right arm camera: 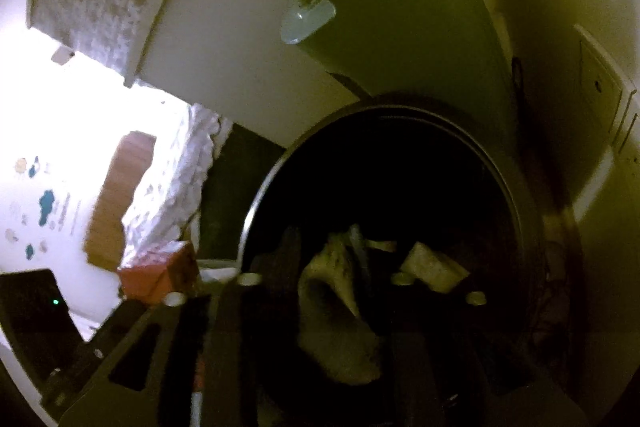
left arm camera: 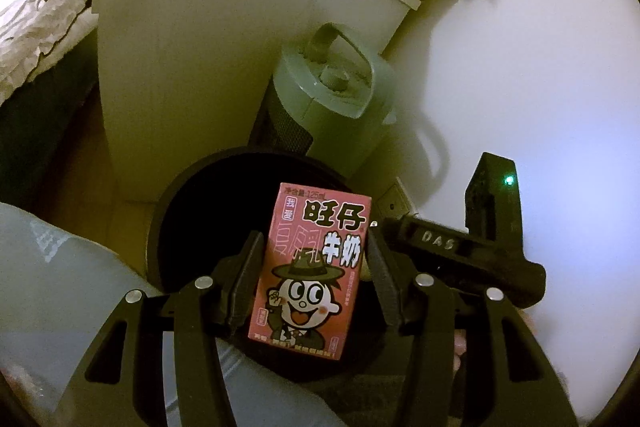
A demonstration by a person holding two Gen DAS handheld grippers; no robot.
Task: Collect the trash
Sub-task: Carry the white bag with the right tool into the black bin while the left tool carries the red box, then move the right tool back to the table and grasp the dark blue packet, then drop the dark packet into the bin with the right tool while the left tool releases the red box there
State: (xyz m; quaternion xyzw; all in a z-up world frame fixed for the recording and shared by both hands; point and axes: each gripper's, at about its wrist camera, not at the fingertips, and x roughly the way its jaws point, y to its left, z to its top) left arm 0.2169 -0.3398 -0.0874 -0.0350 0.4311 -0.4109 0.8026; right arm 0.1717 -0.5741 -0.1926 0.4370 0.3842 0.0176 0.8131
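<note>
- Left wrist view: the left gripper (left arm camera: 310, 267) is about half open and squeezes a small pink milk carton (left arm camera: 310, 269) between its 2 pads.
- The carton stands upright over the near edge of the round black trash bin (left arm camera: 168, 227). It looks clean and square, not crushed, with a cartoon boy in a hat on the front.
- It could slip and fall outside, because it is near the rim and not over the middle.
- Right wrist view: this one is dark and blurry. The right gripper (right arm camera: 326, 287) looks partly open over the bin (right arm camera: 532, 227), and I see nothing held in it.
- Crumpled paper trash (right arm camera: 340, 323) lies in the bin. The pink carton (right arm camera: 158, 277) shows at the left, just outside the rim.
</note>
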